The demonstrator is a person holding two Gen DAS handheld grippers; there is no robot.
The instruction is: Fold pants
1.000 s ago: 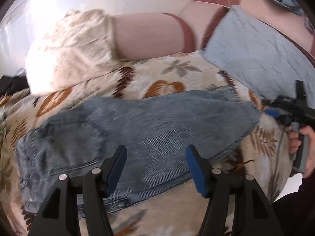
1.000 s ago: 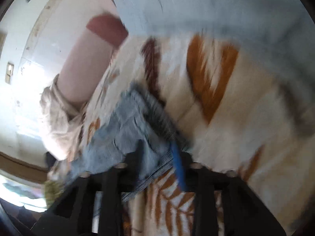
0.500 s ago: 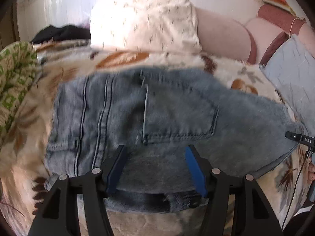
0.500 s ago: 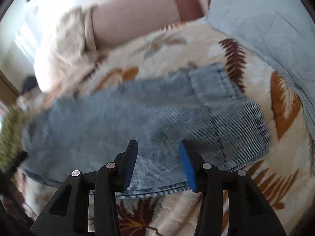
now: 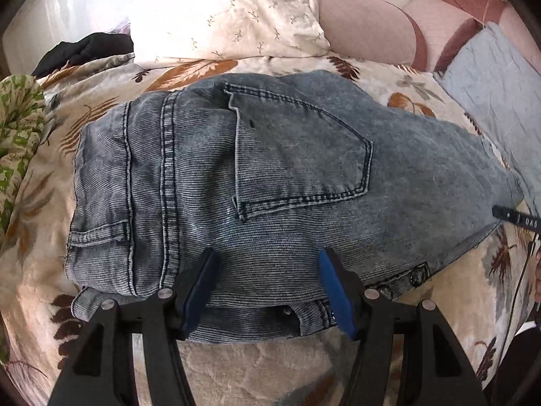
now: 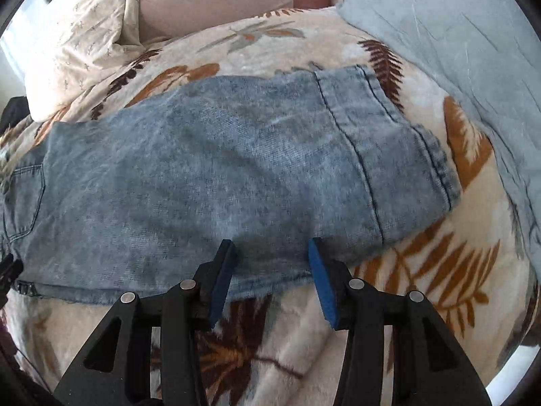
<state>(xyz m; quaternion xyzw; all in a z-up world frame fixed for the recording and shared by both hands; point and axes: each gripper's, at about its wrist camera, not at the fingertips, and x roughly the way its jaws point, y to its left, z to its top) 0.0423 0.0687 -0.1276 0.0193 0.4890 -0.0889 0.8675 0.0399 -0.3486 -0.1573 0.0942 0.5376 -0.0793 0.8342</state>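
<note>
Hovering with fingers apart and nothing between them, the left gripper (image 5: 267,287) sits over the waistband end of the jeans (image 5: 270,182), the right gripper (image 6: 272,277) likewise apart over the leg end; jeans lie folded lengthwise, flat on the leaf blanket (image 6: 422,270), a pillow (image 5: 230,17) and grey cushion (image 6: 456,50) beyond

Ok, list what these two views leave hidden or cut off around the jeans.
- Left wrist view: the right gripper is cut off by the right edge, so its jaws cannot be read there.
- Left wrist view: the left gripper covers part of the jeans' near edge.
- Right wrist view: the jeans' waist end runs off the left edge.
- Both views: how many denim layers are stacked cannot be told.
</note>
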